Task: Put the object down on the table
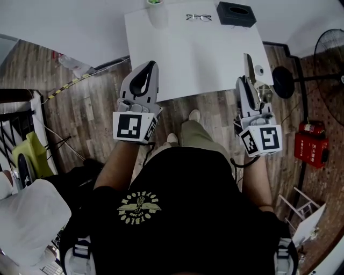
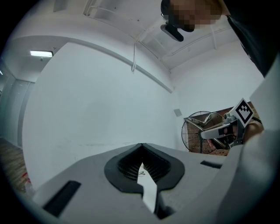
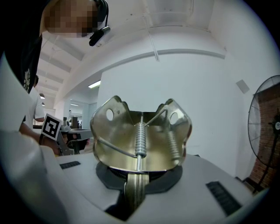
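My right gripper point(image 1: 245, 88) is shut on a brass-coloured metal spring clamp point(image 1: 263, 92). It holds the clamp in the air over the near right corner of the white table point(image 1: 204, 64). In the right gripper view the clamp point(image 3: 140, 135) stands upright out of the jaws point(image 3: 134, 177), showing two coil springs and two holed lugs. My left gripper point(image 1: 144, 80) is shut and holds nothing, hovering at the table's near left edge. In the left gripper view its pads point(image 2: 131, 168) meet at the tip, with only a thin sliver between them.
At the far edge of the table lie a pair of glasses point(image 1: 199, 17), a black box point(image 1: 235, 13) and a green-lidded cup point(image 1: 157, 11). A standing fan point(image 1: 329, 51) and a red fire extinguisher point(image 1: 312, 140) are to the right. The floor is wooden.
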Motion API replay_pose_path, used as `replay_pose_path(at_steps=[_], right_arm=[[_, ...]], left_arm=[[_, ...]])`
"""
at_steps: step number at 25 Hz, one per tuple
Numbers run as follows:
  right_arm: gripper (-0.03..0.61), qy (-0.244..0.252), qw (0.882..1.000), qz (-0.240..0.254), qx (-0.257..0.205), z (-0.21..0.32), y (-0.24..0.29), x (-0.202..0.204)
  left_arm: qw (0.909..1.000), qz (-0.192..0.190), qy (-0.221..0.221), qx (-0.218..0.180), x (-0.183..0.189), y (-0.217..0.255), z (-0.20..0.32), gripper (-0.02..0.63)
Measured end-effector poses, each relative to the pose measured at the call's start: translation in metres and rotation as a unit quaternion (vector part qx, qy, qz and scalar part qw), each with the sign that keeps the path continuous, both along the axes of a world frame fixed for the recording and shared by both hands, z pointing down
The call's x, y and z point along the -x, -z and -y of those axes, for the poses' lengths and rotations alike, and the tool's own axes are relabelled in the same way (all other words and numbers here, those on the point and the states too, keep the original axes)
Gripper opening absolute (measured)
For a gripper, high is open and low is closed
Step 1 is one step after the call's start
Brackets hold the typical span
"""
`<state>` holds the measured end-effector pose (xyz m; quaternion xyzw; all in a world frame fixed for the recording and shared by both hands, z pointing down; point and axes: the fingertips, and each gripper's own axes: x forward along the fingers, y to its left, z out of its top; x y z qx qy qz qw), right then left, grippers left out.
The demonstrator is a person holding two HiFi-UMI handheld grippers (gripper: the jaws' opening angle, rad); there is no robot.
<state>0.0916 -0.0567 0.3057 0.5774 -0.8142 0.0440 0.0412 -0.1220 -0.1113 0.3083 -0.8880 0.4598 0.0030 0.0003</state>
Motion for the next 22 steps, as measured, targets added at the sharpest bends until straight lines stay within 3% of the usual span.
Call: replay_pose_path(at_steps=[22], right_arm=[[0.044, 0.055, 0.998, 0.006, -0.001, 0.135, -0.002, -0.067]], left_arm=[[0.9989, 0.010, 0.045, 0.000, -0.073, -0.002, 0.119, 0.006]])
